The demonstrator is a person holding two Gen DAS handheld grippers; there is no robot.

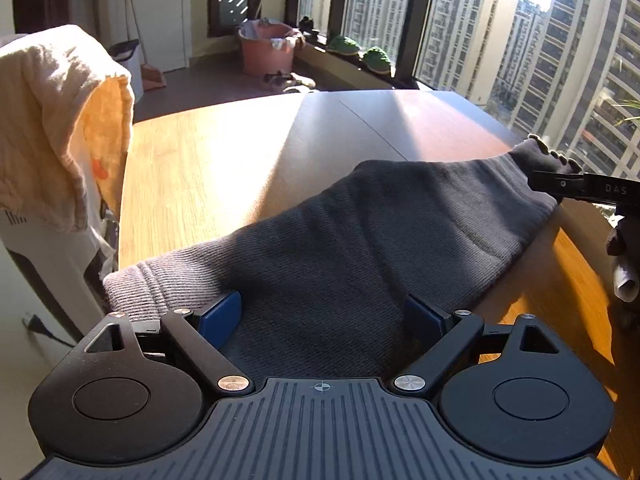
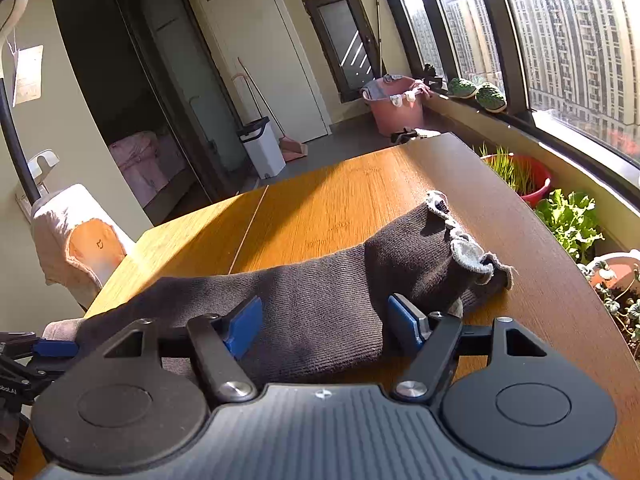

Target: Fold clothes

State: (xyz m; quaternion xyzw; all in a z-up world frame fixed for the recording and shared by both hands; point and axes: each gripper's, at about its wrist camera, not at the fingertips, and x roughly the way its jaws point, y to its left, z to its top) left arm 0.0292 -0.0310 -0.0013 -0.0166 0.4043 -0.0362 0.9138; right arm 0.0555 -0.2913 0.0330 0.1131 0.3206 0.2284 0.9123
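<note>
A dark grey knitted garment (image 1: 360,232) lies folded in a long strip across the wooden table (image 1: 200,168). It also shows in the right wrist view (image 2: 320,292), with a frilly light-edged end (image 2: 468,248) at the far right. My left gripper (image 1: 324,312) is open, its blue pads (image 1: 220,314) wide apart over the garment's left part. My right gripper (image 2: 324,322) is open, its blue pads (image 2: 244,326) spread over the garment's near edge. The right gripper's black side also shows in the left wrist view (image 1: 576,188) at the garment's far end.
A cream towel (image 1: 60,120) hangs over a white appliance left of the table. A pink bucket (image 2: 396,108) stands on the floor by the window. Potted plants (image 2: 568,220) line the sill beyond the table's right edge (image 2: 540,240).
</note>
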